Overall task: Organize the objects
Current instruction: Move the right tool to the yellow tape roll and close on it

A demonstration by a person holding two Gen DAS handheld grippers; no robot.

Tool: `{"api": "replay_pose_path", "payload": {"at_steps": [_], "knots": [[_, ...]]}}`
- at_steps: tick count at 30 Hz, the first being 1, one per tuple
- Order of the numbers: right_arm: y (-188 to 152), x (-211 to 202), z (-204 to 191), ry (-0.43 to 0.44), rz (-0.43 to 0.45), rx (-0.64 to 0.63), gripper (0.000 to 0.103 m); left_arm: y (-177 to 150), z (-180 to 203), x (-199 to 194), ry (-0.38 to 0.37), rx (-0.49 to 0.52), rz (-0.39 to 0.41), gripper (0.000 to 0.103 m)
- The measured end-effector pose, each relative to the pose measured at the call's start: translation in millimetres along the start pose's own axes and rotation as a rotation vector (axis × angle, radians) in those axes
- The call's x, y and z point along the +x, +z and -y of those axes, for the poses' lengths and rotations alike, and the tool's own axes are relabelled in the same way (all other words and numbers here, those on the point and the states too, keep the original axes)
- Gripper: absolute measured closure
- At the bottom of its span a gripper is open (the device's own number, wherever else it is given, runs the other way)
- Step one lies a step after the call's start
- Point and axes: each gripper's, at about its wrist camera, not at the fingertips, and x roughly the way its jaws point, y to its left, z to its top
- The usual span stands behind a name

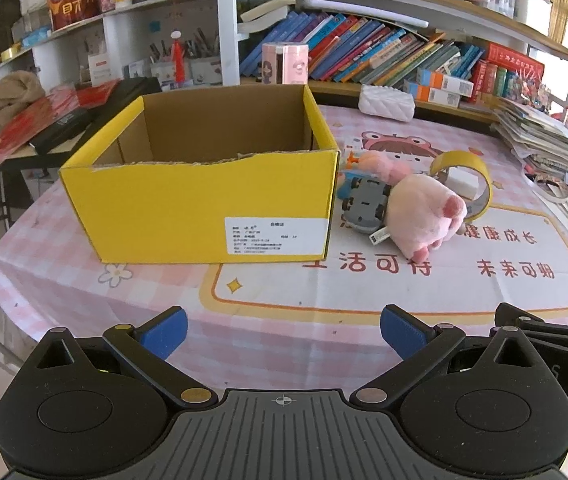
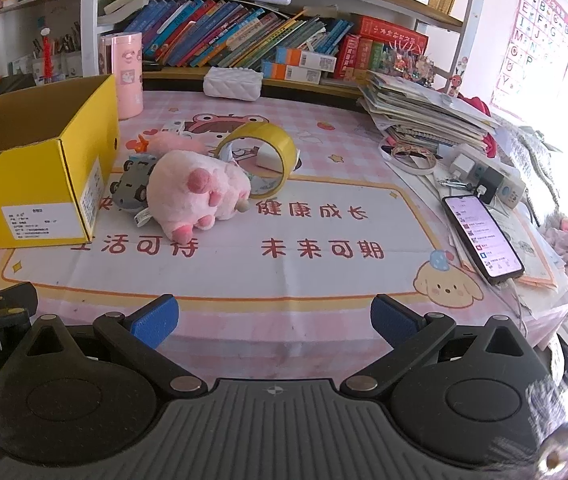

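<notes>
Nothing boxed yet: yellow carton (image 1: 203, 208) seemingly empty, plush paw (image 2: 195, 196), toy car (image 2: 131, 188), tape roll (image 2: 271, 144) waiting outside, both grippers (image 1: 282, 334) (image 2: 273, 322) spread, unloaded.

Bright daylight washes out the right edge; fisheye bends the shelves (image 1: 404, 12), and the corners blur dark.

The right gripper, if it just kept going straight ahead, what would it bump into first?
Probably nothing soon: the right gripper is open over bare tablecloth. Farther along, the yellow tape roll sits nearest its line, the pink plush toy slightly left. Depth is hard to judge.
</notes>
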Motion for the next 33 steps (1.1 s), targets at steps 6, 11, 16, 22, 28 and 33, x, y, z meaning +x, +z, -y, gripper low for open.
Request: {"api": "replay_pose_path", "payload": {"at_steps": [6, 11, 16, 22, 28, 33], "knots": [[11.3, 11.8, 6.0, 0.029, 0.016, -0.012, 0.002, 8.6, 10.2, 8.2, -0.012, 0.003, 0.01, 0.0], [23.8, 24.1, 20.2, 0.043, 0.034, -0.015, 0.006, 18.4, 27.5, 16.4, -0.038, 0.019, 0.029, 0.0], [36.4, 40.5, 36.6, 0.053, 0.042, -0.016, 0.011, 29.7, 49.1, 28.3, -0.045, 0.031, 0.037, 0.0], [52.2, 62.3, 55.3, 0.076, 0.054, -0.031, 0.015, 41.0, 71.7, 43.3, -0.052, 0.024, 0.029, 0.0], [69.4, 88.6, 75.4, 0.108, 0.048, -0.018, 0.017, 48.4, 93.7, 52.8, -0.052, 0.046, 0.043, 0.0], [83.4, 114.6, 87.4, 0.135, 0.03, -0.001, 0.022, 51.5, 104.9, 63.2, -0.031, 0.062, 0.029, 0.0]]}}
